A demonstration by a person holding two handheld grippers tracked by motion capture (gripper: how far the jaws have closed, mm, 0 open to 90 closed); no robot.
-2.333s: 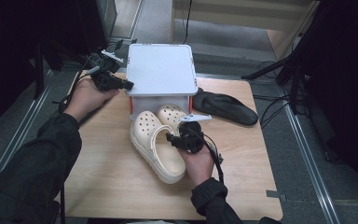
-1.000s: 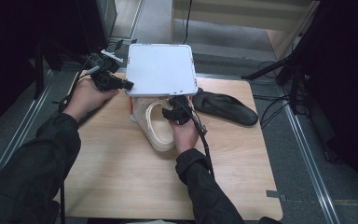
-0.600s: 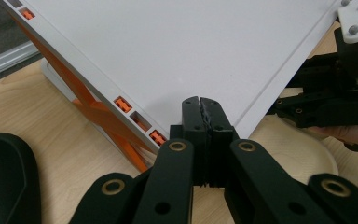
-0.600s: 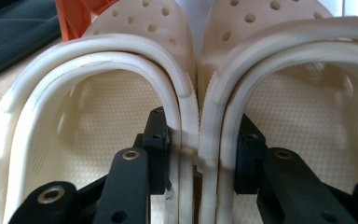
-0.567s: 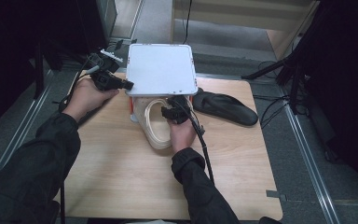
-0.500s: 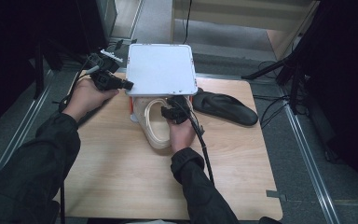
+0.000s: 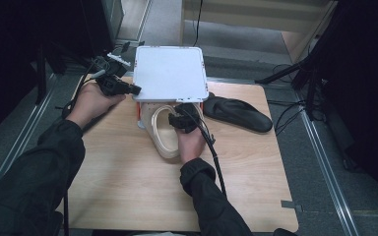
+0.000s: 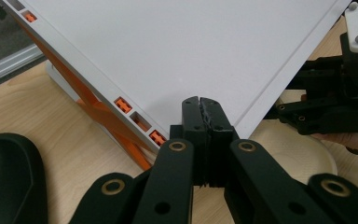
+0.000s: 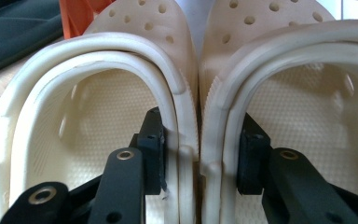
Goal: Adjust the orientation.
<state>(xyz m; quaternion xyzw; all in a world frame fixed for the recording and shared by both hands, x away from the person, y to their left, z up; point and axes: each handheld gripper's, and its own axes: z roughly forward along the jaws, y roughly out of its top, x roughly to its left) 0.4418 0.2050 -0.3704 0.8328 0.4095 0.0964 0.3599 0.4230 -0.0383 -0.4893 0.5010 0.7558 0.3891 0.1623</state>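
I'm pinching the white lid (image 8: 168,51) up with my left gripper (image 8: 200,109); my right gripper (image 9: 200,154) is easing open astride both cream clogs (image 9: 186,88), half-under it; lid slipping would strike them.

no readable text, no labels, no brand marks, no numbers on anything in view

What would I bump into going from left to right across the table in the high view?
Left gripper → white lid → cream clogs → right gripper → black shoe.
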